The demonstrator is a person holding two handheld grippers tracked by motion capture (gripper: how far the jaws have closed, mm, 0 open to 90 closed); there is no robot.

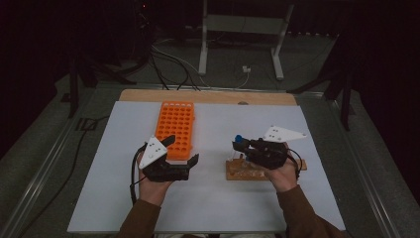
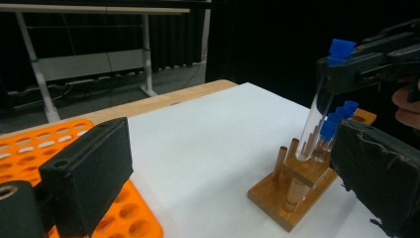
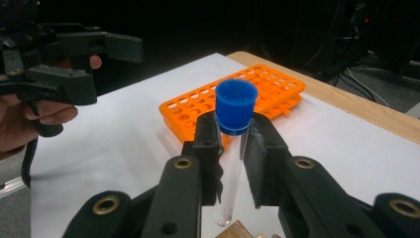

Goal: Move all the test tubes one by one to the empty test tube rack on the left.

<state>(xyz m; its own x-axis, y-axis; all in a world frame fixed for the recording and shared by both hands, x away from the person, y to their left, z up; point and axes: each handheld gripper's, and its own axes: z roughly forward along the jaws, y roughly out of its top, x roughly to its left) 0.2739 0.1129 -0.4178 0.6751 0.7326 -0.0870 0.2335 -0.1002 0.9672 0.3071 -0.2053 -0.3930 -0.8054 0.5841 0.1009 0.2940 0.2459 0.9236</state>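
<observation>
Right tongs are clamped on a clear tube just under its blue cap, holding it upright, its tip just above the wooden stand at the right of the table. Left tongs stand apart and empty, over the near end of the orange rack at the left. More blue-capped tubes sit in the stand.

Judged step: carrying the tube from stand to rack.

Risks: the grip is high on smooth glass, so a quick swing could tilt the tube or let it slip. The tip sits low; moving sideways before lifting could catch the stand's pegs. The rack holes are small, so a tilted tube may strike the rim. The left tongs wait near the path and could be bumped.
</observation>
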